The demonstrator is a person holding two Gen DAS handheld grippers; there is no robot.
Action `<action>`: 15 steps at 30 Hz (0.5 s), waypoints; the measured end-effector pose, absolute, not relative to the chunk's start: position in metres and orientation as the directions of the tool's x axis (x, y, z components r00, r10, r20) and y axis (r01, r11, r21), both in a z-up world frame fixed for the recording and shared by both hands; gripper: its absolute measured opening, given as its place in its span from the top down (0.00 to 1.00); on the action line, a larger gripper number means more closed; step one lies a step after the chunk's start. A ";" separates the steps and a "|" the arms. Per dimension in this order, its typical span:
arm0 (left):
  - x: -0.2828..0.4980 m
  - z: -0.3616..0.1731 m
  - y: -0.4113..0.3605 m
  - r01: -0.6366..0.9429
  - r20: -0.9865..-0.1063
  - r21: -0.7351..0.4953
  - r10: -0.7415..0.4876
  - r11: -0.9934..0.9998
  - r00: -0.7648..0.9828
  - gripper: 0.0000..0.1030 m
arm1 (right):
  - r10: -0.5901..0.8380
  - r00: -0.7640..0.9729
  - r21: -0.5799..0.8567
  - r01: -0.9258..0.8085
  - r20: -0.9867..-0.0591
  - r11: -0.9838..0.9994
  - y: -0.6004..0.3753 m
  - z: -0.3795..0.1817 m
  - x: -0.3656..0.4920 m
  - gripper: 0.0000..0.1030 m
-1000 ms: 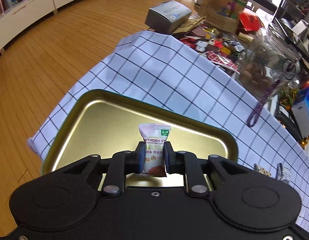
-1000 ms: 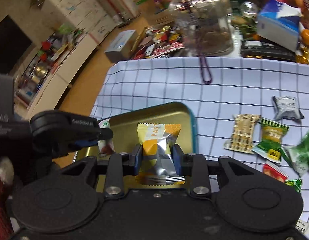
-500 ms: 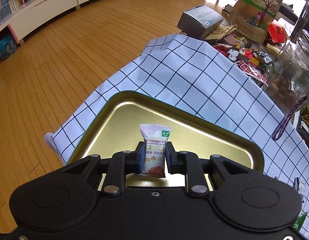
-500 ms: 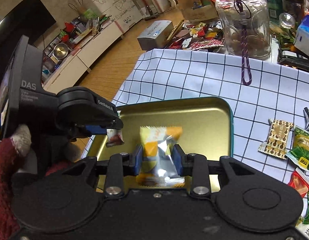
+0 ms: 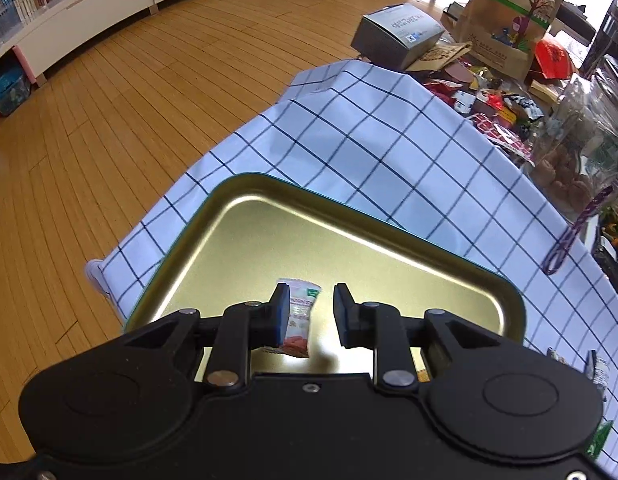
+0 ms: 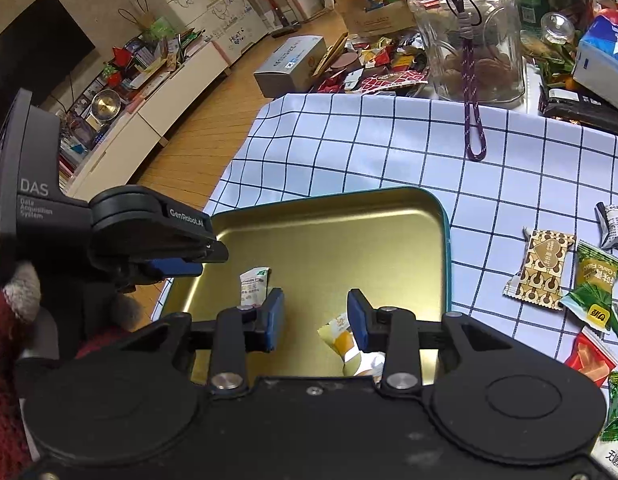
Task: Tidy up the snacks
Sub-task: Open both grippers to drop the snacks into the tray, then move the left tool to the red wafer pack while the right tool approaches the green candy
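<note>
Over the gold tray (image 5: 237, 216), left gripper (image 5: 307, 312) jaws have just spread; hawthorn packet (image 5: 299, 320) drops free beside one pad. Right gripper (image 6: 315, 318) likewise gapes, yellow packet (image 6: 345, 340) released into the tray. Two snacks delivered; more wait on the checked cloth (image 6: 509, 168).

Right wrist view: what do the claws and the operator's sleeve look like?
Both claws, left claw and right claw, are matte black plastic with blue finger pads, silver pivot bolts and round housing caps. The left unit bears white "DAS" and "GenRobot.AI" lettering. The sleeve is dark red knit.
</note>
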State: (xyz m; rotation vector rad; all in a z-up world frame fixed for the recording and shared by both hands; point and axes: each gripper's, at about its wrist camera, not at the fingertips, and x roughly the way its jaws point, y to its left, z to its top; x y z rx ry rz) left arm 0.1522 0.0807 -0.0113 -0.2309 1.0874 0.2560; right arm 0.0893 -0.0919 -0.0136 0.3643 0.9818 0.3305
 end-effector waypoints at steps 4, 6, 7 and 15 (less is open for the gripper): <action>0.150 -0.009 0.070 -0.283 -0.895 -0.070 0.065 0.956 0.442 0.67 | 0.416 0.521 0.436 -0.090 -0.745 0.895 -0.096 -0.013 0.089 0.63; 0.150 -0.008 0.064 -0.263 -0.896 -0.073 0.053 0.962 0.442 0.67 | 0.405 0.527 0.430 -0.082 -0.747 0.899 -0.099 -0.013 0.089 0.63; 0.149 -0.007 0.060 -0.251 -0.897 -0.074 0.046 0.965 0.440 0.67 | 0.399 0.531 0.427 -0.077 -0.747 0.901 -0.102 -0.012 0.089 0.63; 0.146 -0.004 0.020 -0.119 -0.898 -0.100 -0.038 0.988 0.438 0.67 | 0.303 0.586 0.381 0.010 -0.751 0.924 -0.148 -0.006 0.086 0.63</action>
